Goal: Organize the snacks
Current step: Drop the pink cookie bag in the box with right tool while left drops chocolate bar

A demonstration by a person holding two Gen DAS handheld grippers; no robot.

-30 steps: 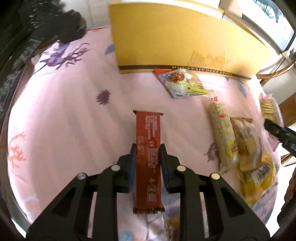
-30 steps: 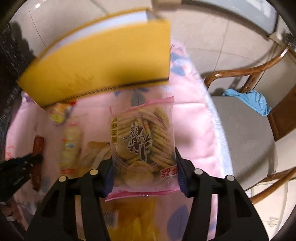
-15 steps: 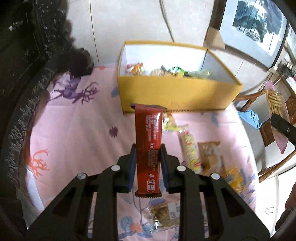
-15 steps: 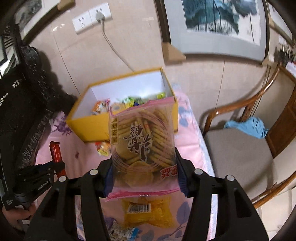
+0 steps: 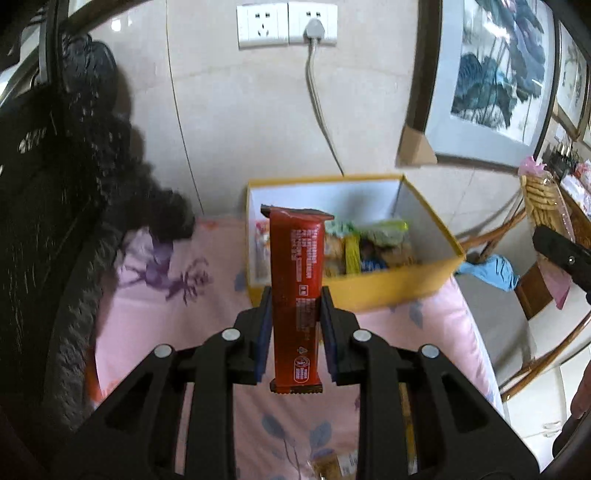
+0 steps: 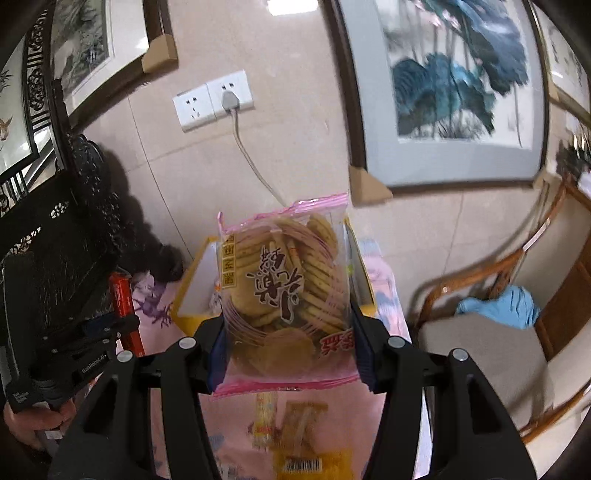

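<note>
- Step, as I read it: transport. Both tongs loaded and up off the table, drop into the yellow box not yet done.
- Left gripper: jaws pinching the red snack bar by its long edges, near its lower half. Bar stands upright; its top end overlaps the box's left half in view.
- Right gripper: jaws spread wide but clamped on the pink-edged cracker bag, one pad on each side. Bag blocks most of the box from this camera; only the yellow corners show beside it.
- Box sits ahead of and below both tongs, against the wall under the wall socket. Already holds several packets, mostly centre to right; the left strip looks less full.
- Next move needs: carry forward over the near wall, lower, then open. Bar is narrow, so it should slot in lengthwise. Bag is wide and will likely lie on top of the contents.
- Edges to mind: the near box rim, the wall and plug cable just behind the box, and the dark carved furniture to the left.
- Room: open air above the box; the two tongs sit side by side, so going one at a time avoids a clash.
- More loose packets lie on the pink cloth under the right tongs, still to sort.
</note>
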